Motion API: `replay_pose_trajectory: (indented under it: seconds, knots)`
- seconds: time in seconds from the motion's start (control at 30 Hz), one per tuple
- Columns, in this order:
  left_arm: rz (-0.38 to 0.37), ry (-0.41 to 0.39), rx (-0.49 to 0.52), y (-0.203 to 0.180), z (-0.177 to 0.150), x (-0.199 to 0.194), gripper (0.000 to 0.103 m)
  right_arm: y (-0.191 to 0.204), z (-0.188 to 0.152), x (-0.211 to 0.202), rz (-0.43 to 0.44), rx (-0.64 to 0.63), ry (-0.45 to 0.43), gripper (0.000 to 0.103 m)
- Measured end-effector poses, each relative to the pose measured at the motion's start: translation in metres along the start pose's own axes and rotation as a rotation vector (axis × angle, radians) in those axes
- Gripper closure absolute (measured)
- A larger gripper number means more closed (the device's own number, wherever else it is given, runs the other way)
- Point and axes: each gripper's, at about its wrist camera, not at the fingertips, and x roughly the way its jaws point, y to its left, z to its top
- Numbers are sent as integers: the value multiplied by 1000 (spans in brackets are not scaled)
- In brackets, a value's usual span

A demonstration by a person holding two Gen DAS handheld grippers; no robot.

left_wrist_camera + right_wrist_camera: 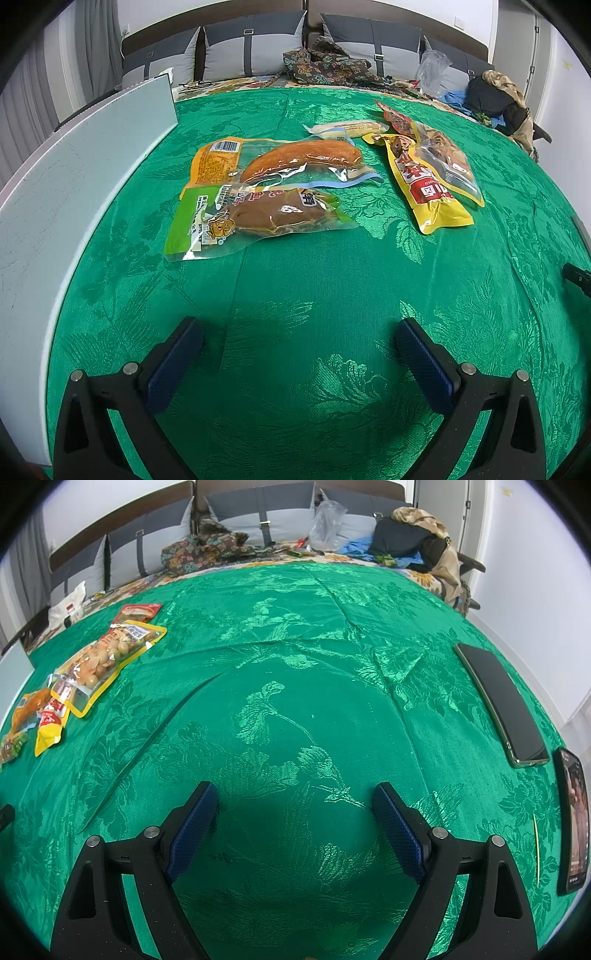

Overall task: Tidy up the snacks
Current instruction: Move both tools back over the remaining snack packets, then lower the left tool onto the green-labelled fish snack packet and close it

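Observation:
Several snack packs lie on the green tablecloth (314, 288). A green-edged pack with a brown piece (255, 218) lies nearest, with an orange pack holding a sausage shape (288, 160) behind it. A yellow pack (424, 181), a clear pack of round snacks (447, 158), a red pack (397, 118) and a pale bar (351, 129) lie to the right. My left gripper (299, 332) is open and empty, short of the packs. My right gripper (295, 797) is open and empty over bare cloth (295, 701); the round-snack pack (107, 657) and yellow pack (50, 723) lie far left.
A white box wall (66, 206) runs along the left edge. Two phones (502, 705) (574, 819) and a thin stick (537, 849) lie at the right. Cushions, clothes and bags (325, 62) sit on the sofa behind the table.

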Motion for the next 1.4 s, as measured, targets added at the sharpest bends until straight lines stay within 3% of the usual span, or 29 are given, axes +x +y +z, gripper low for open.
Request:
replay_pose_trajectory:
  seconds: [0.17,0.27,0.37,0.43,0.53,0.6,0.7,0.83,0.93,1.07,1.17,1.3,1.4]
  knots:
    - [-4,2,4,-1,0,1,0,0,0,0,0,0,0,14]
    - [-31,44,43,1,3,-1,0,0,0,0,0,0,0,14]
    - [-110,70,-4,17,7,-11,0,0,0,0,0,0,0,14]
    - [-140,56,-27,30,22,-20,0,0,0,0,0,0,0,14]
    - [-126,43,11,37,52,-25,0,0,0,0,0,0,0,14]
    - [-144,66,74,35,74,-21,0,0,0,0,0,0,0,14]
    - [-171,102,263,14,98,-10,0,0,0,0,0,0,0,14]
    - [-220,126,540,-21,105,4,0,0,0,0,0,0,0,14]
    - [-226,184,624,-32,104,24,0,0,0,0,0,0,0,14]
    - [-207,268,579,-20,102,52,2,1,0,0,0,0,0,14]
    - [-305,337,513,-9,97,52,2,0,0,0,0,0,0,14]
    - [-414,386,535,-10,89,36,2,1,0,0,0,0,0,14]
    - [-362,360,531,-12,92,34,2,1,0,0,0,0,0,14]
